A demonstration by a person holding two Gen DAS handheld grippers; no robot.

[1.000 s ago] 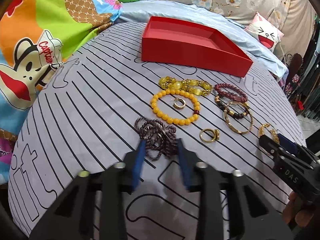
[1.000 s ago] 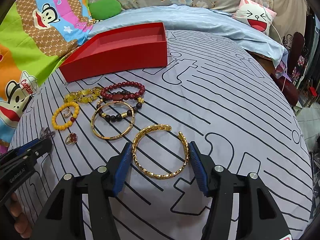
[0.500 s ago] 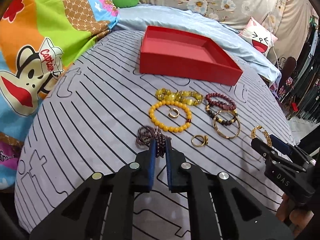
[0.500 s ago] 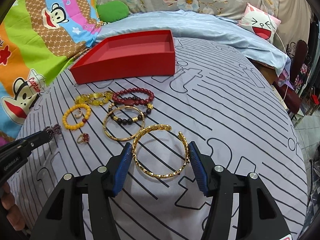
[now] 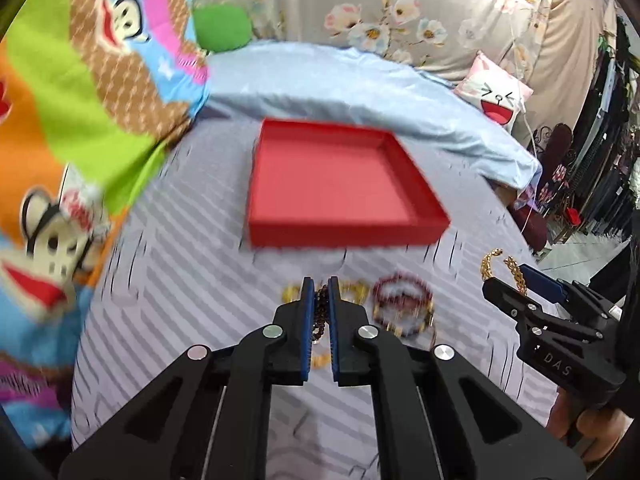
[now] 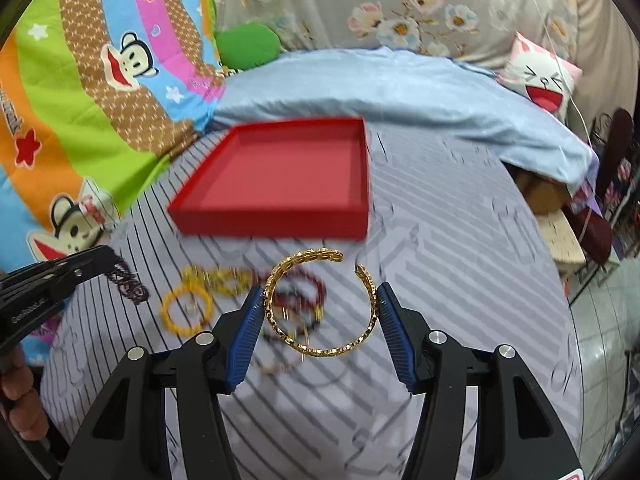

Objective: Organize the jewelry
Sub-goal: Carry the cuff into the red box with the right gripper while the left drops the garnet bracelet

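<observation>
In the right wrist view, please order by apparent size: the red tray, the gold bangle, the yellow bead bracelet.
1. Red tray, clearly largest.
2. Gold bangle, held near the camera, so its true size is unsure.
3. Yellow bead bracelet, smallest; it lies farther away and is blurred.

Bed with grey black-striped sheet [image 6: 460,240] is carrying everything. Red tray [image 6: 280,184] is sitting on it toward the far side. Nearer, yellow bead bracelet [image 6: 186,308], amber bead bracelet [image 6: 218,276] and dark red bead bracelet [image 5: 402,292] are lying clustered, blurred.
</observation>
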